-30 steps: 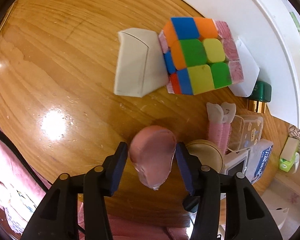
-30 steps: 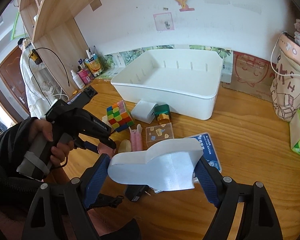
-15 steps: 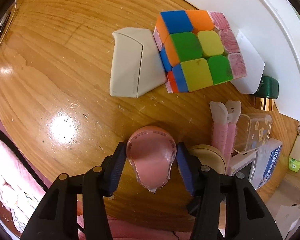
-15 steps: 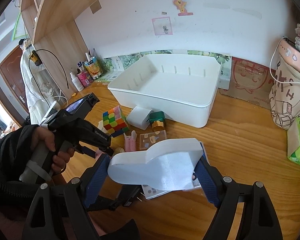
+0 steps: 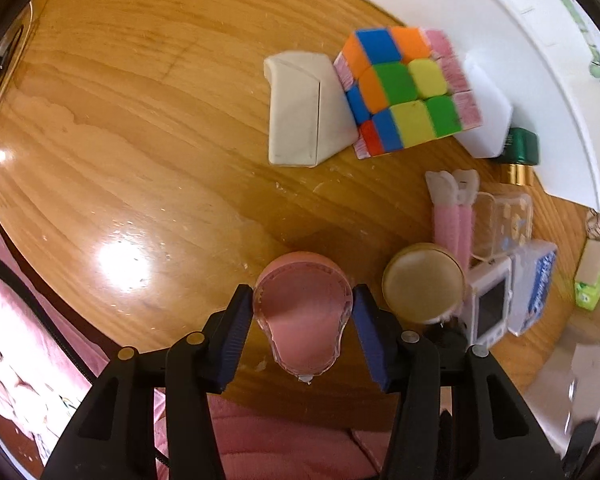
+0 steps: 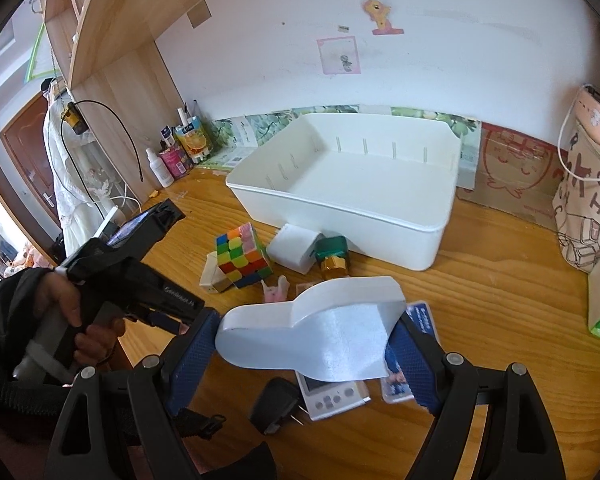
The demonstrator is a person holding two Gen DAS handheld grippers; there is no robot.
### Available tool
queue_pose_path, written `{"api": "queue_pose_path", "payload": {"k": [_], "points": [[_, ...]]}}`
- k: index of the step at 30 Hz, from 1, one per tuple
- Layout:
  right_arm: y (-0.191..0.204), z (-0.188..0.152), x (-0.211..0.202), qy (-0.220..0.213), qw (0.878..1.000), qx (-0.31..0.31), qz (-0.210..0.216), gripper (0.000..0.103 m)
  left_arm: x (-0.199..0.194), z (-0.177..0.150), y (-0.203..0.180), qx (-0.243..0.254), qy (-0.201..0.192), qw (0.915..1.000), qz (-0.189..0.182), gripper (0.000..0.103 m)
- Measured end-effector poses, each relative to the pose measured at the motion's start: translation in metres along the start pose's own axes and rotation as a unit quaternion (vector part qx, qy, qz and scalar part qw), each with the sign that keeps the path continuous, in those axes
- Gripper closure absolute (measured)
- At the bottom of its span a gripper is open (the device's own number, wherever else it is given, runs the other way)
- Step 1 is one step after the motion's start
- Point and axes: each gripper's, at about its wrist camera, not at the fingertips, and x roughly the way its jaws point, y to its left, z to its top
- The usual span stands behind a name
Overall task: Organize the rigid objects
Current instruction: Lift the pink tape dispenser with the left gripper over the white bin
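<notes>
Left gripper (image 5: pixel 302 312): jaws clenched on a pink round case (image 5: pixel 302 320), held over the near table (image 5: pixel 140 120) edge. Rubik's cube (image 6: pixel 242 256) farther in, touching a beige block (image 5: pixel 300 108). Right gripper (image 6: pixel 304 352): jaws grasping a white foam piece (image 6: pixel 312 340), near side of the white bin (image 6: pixel 340 204).

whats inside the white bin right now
The white bin looks empty: its bare floor and slotted inner walls show in the right wrist view. The strip of floor just behind the near wall is hidden by that wall. The cube and other items sit outside.
</notes>
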Motion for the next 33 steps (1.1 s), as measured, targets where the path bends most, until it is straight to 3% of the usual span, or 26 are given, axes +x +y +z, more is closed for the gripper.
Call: {"api": "queue_pose_path", "payload": {"k": [9, 17, 26, 33], "points": [[0.019, 0.026, 0.009, -0.022, 1.000, -0.010, -0.010, 0.019, -0.060, 0.016, -0.015, 0.056, -0.044, 0.9974, -0.008, 0.049], [0.027, 0.059, 0.011, -0.060, 0.998, -0.012, -0.032, 0.019, -0.108, 0.042, -0.019, 0.112, -0.099, 0.9886, -0.017, 0.049], [0.028, 0.093, 0.016, -0.101, 0.992, -0.008, -0.068, 0.019, -0.146, 0.061, -0.033, 0.172, -0.169, 0.9697, -0.038, 0.049], [0.027, 0.110, 0.025, -0.131, 0.987, -0.001, -0.092, 0.019, -0.167, 0.077, -0.050, 0.216, -0.231, 0.9454, -0.080, 0.049]]}}
